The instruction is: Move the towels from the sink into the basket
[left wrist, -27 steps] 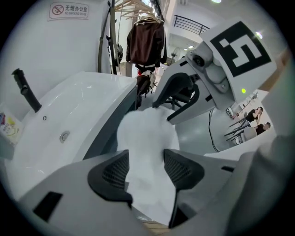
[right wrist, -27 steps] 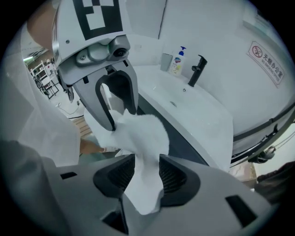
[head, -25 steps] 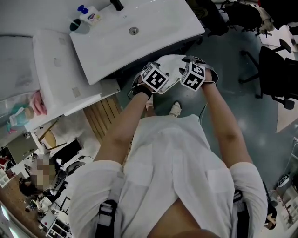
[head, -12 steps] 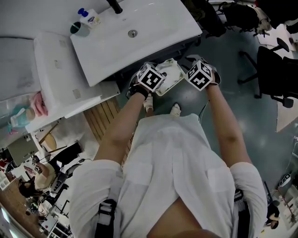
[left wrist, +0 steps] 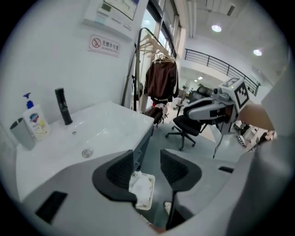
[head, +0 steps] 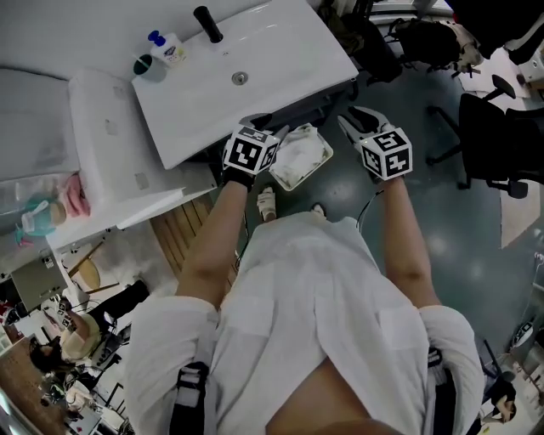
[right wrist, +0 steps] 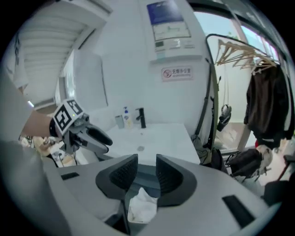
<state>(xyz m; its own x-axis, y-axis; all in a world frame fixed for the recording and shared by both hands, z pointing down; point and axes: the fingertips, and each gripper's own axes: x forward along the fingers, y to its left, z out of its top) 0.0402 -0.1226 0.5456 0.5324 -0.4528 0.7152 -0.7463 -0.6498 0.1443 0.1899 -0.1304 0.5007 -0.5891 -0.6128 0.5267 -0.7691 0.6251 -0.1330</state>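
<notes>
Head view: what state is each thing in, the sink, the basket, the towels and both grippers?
sink: empty, no towel in it.
basket: on the floor, holding the towels.
towels: crumpled inside the basket.
left gripper: jaws apart, just been closing, holding nothing.
right gripper: jaws apart, just been closing, holding nothing.

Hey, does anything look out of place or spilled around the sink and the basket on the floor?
Nothing stands out. The white towels lie bunched inside the basket on the floor in front of the sink, none trailing out. The sink basin is bare, and the soap bottle and cup stand upright beside the faucet.
</notes>
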